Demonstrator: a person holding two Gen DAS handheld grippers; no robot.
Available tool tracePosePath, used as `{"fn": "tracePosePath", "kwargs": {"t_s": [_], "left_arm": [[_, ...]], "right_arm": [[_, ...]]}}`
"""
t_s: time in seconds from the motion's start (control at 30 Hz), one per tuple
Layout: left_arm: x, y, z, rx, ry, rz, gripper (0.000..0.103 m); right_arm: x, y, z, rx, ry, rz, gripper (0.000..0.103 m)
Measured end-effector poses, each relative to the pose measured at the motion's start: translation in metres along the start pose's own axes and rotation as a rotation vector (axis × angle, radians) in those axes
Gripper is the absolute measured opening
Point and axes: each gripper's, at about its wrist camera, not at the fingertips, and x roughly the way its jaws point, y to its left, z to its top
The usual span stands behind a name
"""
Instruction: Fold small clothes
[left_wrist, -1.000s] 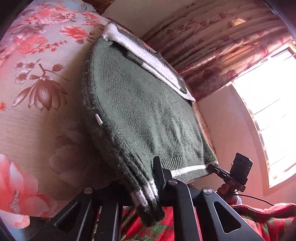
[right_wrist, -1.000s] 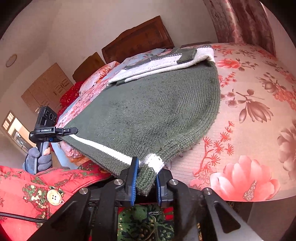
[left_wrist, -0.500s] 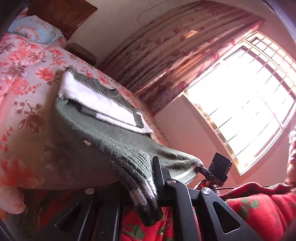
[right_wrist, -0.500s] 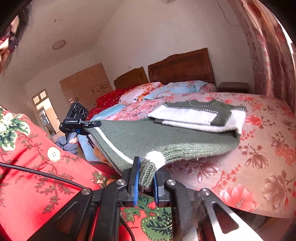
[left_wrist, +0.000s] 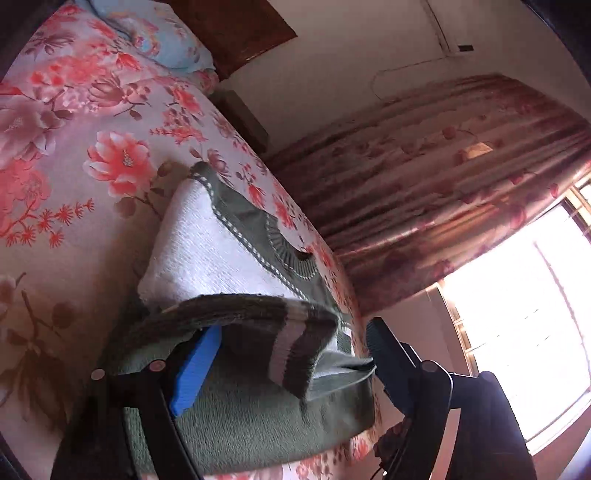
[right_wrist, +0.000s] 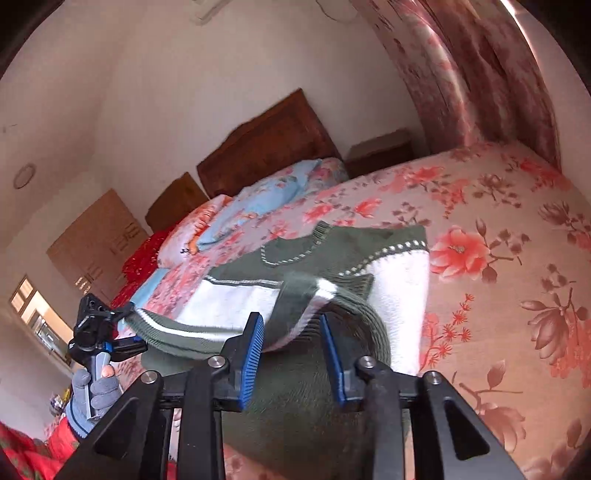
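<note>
A green and white knitted sweater (right_wrist: 332, 266) lies on the floral bedspread (right_wrist: 498, 258) of a bed, its collar end pointing toward the wooden headboard (right_wrist: 266, 147) and the pillows (right_wrist: 269, 195). The lower part of the garment is brought over toward the white chest panel, so the striped hem (right_wrist: 306, 299) sits above the rest of the garment. The right gripper (right_wrist: 291, 339) has its blue-padded fingers (right_wrist: 251, 354) apart and its jaws are opening; the hem corner hangs between them, and neither pad presses it. The left gripper (left_wrist: 288, 354) also shows its fingers spread wide, with the other hem corner draped loosely over the blue pad (left_wrist: 195, 369) of one finger and well clear of the opposite finger. From the right wrist view, the left gripper is visible at the far edge of the hem, carried by a hand (right_wrist: 92, 395) in a grey glove, above a red patterned sleeve. A patterned curtain (left_wrist: 443, 184) hangs beside a bright window (left_wrist: 517, 332) along the side of the bed. A pale wardrobe (right_wrist: 99, 243) stands against the far wall.
</note>
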Motion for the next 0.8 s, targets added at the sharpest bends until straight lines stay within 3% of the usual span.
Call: {"fn": "tracePosePath", "kwargs": {"t_s": [0.1, 0.17, 0.4, 0.53, 0.67, 0.73, 0.8], "left_arm": [[-0.009, 0.013, 0.006, -0.045, -0.034, -0.009, 0.103], [-0.02, 0.017, 0.006, -0.029, -0.058, 0.011, 0.103], [-0.03, 0.011, 0.003, 0.105, -0.047, 0.172, 0.103], [-0.012, 0.002, -0.004, 0.19, 0.011, 0.253, 0.103], [0.003, -0.006, -0.013, 0.307, 0.052, 0.389, 0.103], [0.005, -0.009, -0.015, 0.364, 0.047, 0.472, 0.103], [0.005, -0.01, -0.013, 0.407, 0.024, 0.533, 0.103]], "right_arm": [[0.006, -0.025, -0.003, 0.1, 0.026, 0.021, 0.034], [-0.003, -0.03, -0.008, 0.096, 0.009, -0.002, 0.034], [-0.011, -0.029, 0.003, -0.013, 0.025, -0.136, 0.034], [0.017, -0.024, 0.016, -0.079, 0.091, -0.156, 0.034], [0.048, -0.025, 0.019, -0.124, 0.162, -0.186, 0.034], [0.053, -0.021, 0.017, -0.163, 0.165, -0.218, 0.029], [0.051, -0.014, 0.014, -0.206, 0.147, -0.229, 0.016]]}}
